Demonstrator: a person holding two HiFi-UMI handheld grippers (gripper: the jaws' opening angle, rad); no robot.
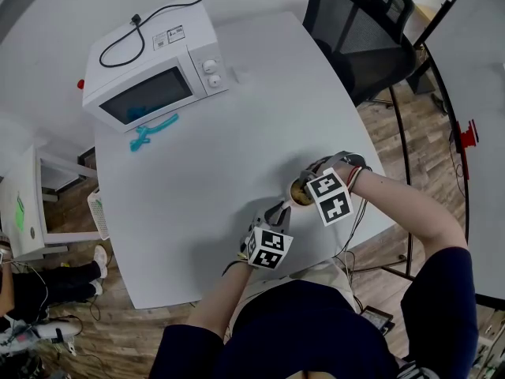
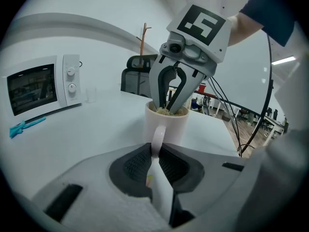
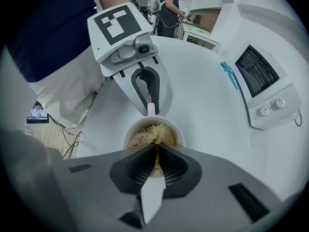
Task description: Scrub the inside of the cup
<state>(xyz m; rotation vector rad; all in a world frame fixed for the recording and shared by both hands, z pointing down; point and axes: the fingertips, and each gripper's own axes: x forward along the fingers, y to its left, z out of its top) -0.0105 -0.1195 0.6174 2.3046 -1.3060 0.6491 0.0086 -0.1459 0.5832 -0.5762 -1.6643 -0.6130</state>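
Observation:
A white cup stands near the table's front edge, with a straw-coloured fibrous scrubber inside it. My left gripper reaches in from the near side and is shut on the cup's handle. The handle is pinched between the dark pads. My right gripper points straight down into the cup's mouth. In the right gripper view its jaws are closed together on the scrubber's fibres just above the rim. The cup's bottom is hidden under the scrubber.
A white microwave sits at the table's far left, and a teal tool lies in front of it. A black office chair stands beyond the far right edge. The table edge runs close to my body.

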